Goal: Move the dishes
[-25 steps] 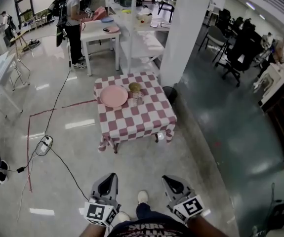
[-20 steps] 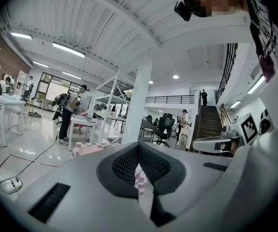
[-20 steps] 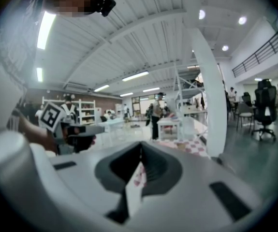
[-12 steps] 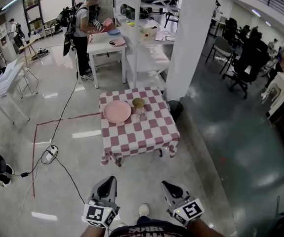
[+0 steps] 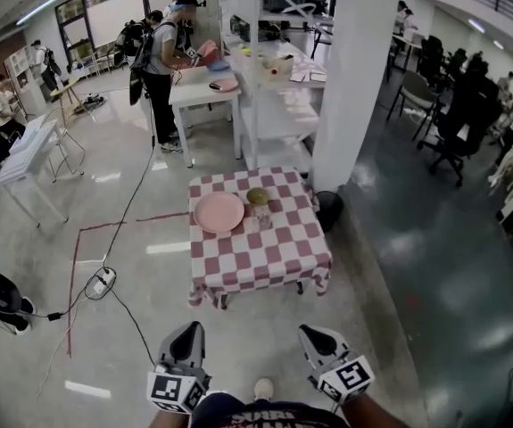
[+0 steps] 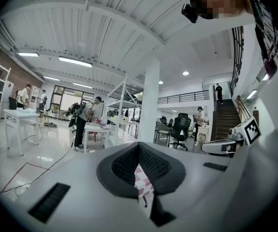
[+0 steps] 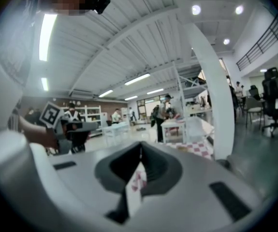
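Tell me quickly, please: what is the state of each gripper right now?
Left gripper: closed, holding nothing.
Right gripper: closed, holding nothing.

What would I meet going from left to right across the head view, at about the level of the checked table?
Power strip on the floor → pink plate → olive bowl → white pillar → black office chair.
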